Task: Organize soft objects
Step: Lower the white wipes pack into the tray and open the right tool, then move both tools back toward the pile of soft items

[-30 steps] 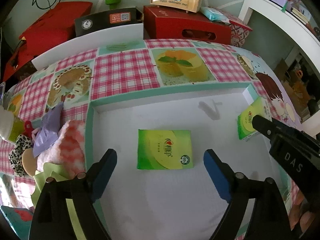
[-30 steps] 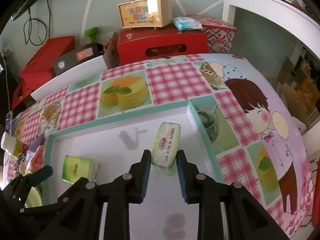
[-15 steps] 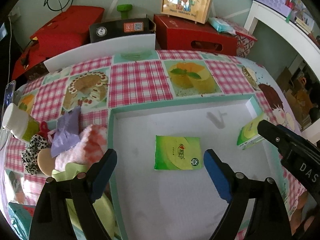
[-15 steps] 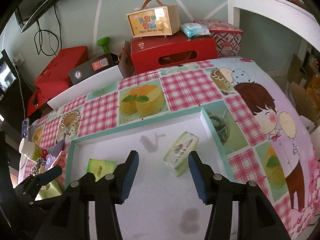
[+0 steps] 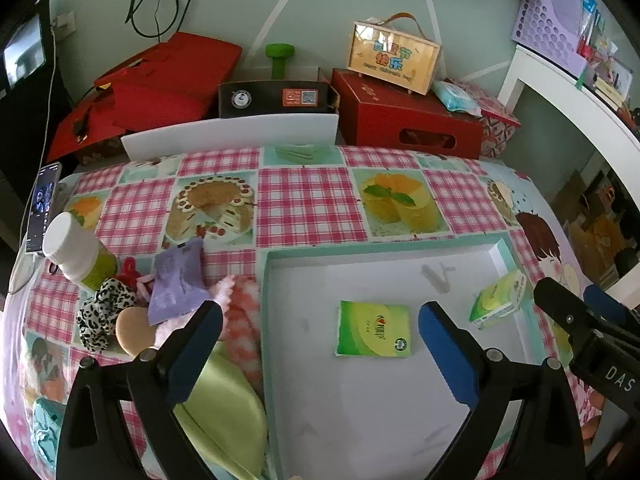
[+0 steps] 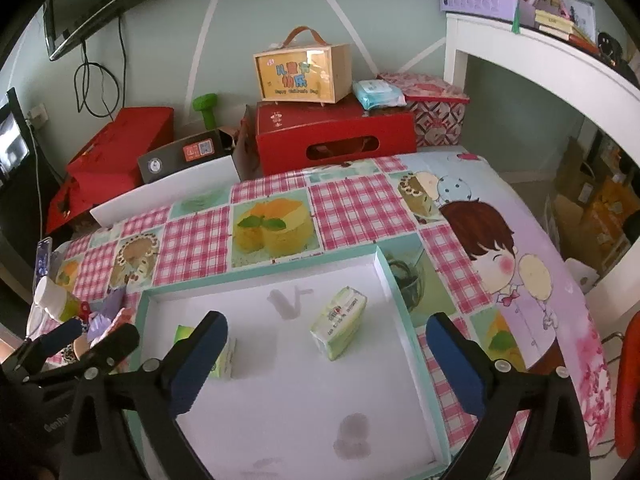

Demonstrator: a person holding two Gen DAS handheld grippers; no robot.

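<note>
Only the left wrist view shows the leopard scrunchie (image 5: 102, 312); both grippers' fingers are opening, empty, above 2 tissue packs.

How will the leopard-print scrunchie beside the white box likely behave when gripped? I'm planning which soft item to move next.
The leopard-print scrunchie looks like gathered fabric, so it will probably squash and hang floppy, and feel light. It lies against the beige round pad and a purple pouch, so a pinch may drag those along. It seems unlikely to roll.
</note>
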